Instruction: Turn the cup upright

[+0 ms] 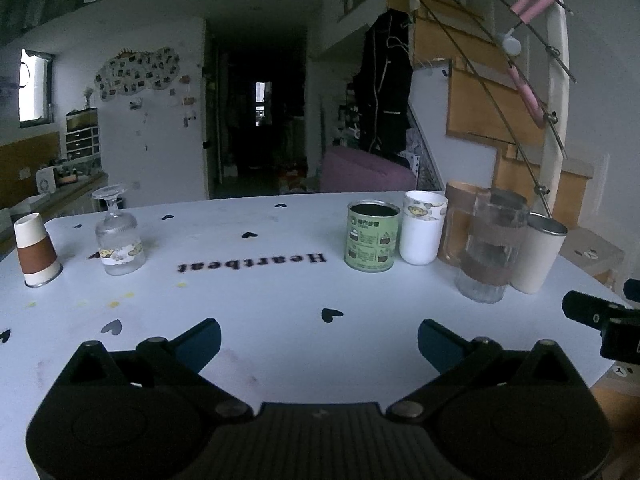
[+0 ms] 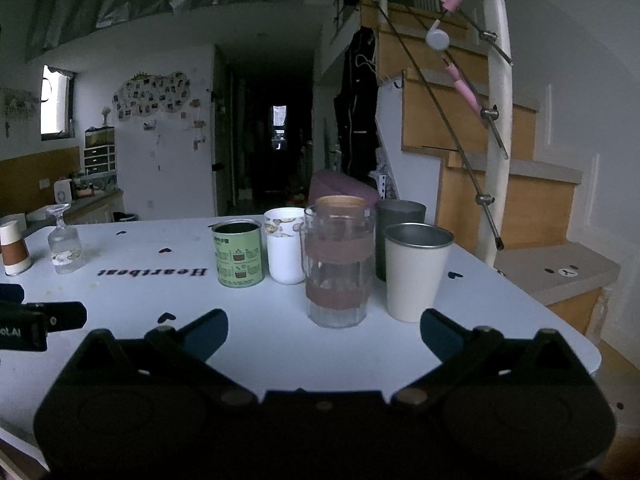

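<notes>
A paper cup with a brown sleeve [image 1: 37, 251] stands upside down at the far left of the white table [image 1: 260, 300]; it also shows in the right wrist view [image 2: 14, 249]. Beside it a stemmed glass [image 1: 118, 233] stands upside down, also in the right wrist view [image 2: 65, 241]. My left gripper [image 1: 319, 340] is open and empty, low over the table's front, well short of both. My right gripper [image 2: 324, 330] is open and empty, just in front of a clear glass mug with a brown band [image 2: 339, 266].
A cluster of upright cups stands at the right: a green tin [image 1: 372, 236], a white cup [image 1: 422, 228], the banded glass mug [image 1: 490, 246], a steel-rimmed cream tumbler [image 2: 416, 270], a dark tumbler [image 2: 398, 220]. A staircase [image 2: 500, 160] rises behind the table's right edge.
</notes>
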`<state>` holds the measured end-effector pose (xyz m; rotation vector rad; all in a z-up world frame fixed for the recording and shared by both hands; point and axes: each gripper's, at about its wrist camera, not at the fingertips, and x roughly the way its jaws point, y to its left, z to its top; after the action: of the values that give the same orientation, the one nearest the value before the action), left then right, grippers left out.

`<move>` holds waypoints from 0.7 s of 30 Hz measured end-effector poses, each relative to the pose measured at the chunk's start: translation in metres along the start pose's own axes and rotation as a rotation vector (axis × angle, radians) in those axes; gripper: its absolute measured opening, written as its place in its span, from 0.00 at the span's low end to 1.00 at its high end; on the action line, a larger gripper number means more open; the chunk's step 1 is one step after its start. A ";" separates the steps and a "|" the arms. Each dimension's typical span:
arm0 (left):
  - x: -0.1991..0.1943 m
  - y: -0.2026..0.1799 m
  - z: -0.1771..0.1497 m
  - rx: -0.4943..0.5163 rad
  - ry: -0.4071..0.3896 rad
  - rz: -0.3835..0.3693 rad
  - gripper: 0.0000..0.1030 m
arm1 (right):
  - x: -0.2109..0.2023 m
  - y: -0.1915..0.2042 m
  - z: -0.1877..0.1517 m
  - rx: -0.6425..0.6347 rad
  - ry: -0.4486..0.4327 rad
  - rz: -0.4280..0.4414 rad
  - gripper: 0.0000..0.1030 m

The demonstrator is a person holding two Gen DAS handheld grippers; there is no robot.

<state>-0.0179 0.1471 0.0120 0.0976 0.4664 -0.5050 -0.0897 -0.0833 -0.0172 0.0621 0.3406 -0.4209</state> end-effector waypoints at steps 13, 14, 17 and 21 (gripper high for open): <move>-0.003 0.001 0.000 0.000 -0.001 0.002 1.00 | 0.000 0.000 0.001 0.000 -0.001 -0.003 1.00; -0.002 0.001 0.000 0.000 -0.002 0.002 1.00 | -0.001 0.000 0.001 0.000 -0.003 -0.004 1.00; -0.002 0.000 0.000 0.000 -0.001 0.002 1.00 | -0.001 0.000 0.001 0.001 -0.003 -0.004 1.00; -0.002 0.000 0.000 0.000 -0.002 0.002 1.00 | -0.001 -0.001 0.001 0.000 -0.003 -0.005 1.00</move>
<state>-0.0189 0.1482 0.0131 0.0977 0.4647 -0.5028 -0.0902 -0.0836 -0.0157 0.0609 0.3375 -0.4255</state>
